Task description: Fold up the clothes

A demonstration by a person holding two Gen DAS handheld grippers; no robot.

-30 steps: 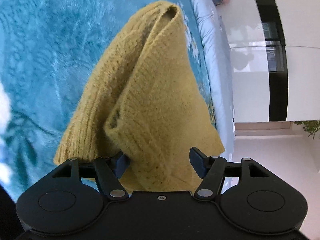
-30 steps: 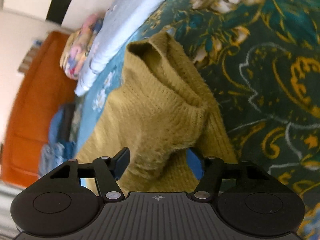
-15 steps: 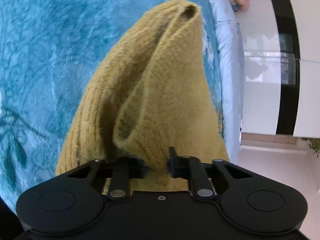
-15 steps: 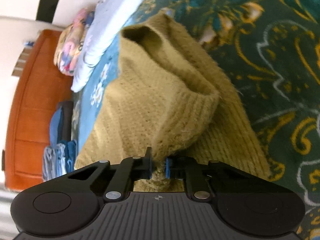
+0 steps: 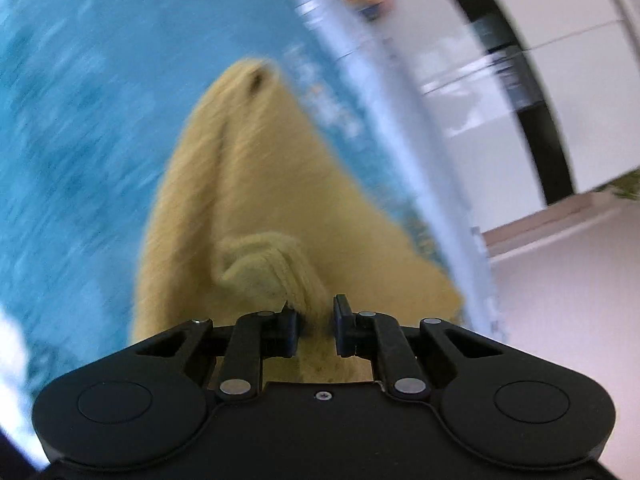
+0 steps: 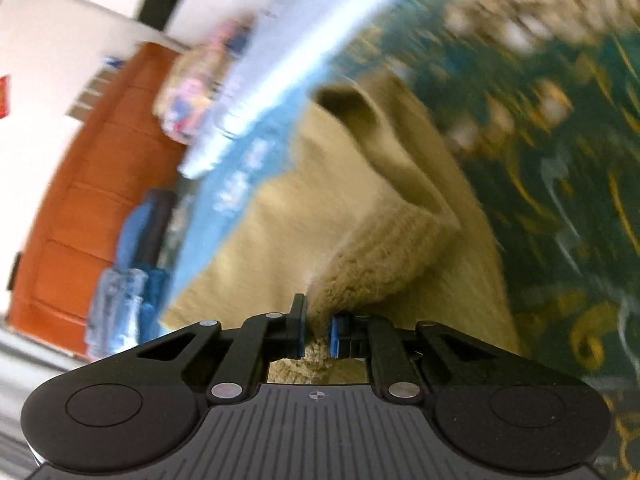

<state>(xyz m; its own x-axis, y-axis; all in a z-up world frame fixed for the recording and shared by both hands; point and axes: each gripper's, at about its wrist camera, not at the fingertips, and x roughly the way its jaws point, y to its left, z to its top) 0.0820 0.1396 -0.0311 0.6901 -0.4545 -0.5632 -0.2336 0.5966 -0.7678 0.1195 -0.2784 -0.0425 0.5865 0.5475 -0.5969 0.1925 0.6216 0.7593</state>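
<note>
A mustard-yellow knitted sweater [image 5: 256, 208] lies on the bed, bunched into a ridge running away from me. My left gripper [image 5: 314, 326] is shut on a ribbed edge of the sweater near its close end. In the right wrist view the same sweater [image 6: 320, 208] shows with a thick ribbed cuff or hem [image 6: 372, 268]. My right gripper [image 6: 318, 330] is shut on that ribbed edge. Both views are motion-blurred.
The sweater rests on a teal blanket [image 5: 80, 120] with gold floral pattern [image 6: 560, 160]. A pale blue bed edge [image 5: 400, 120] runs alongside. An orange wooden cabinet [image 6: 80, 200], folded blue clothes [image 6: 120, 300] and a floral pillow [image 6: 192, 96] are at the left.
Both grippers went from open to shut on the sweater's ribbed edges. Both views are now blurred and tilted, with the pinched edges drawn up toward me.
</note>
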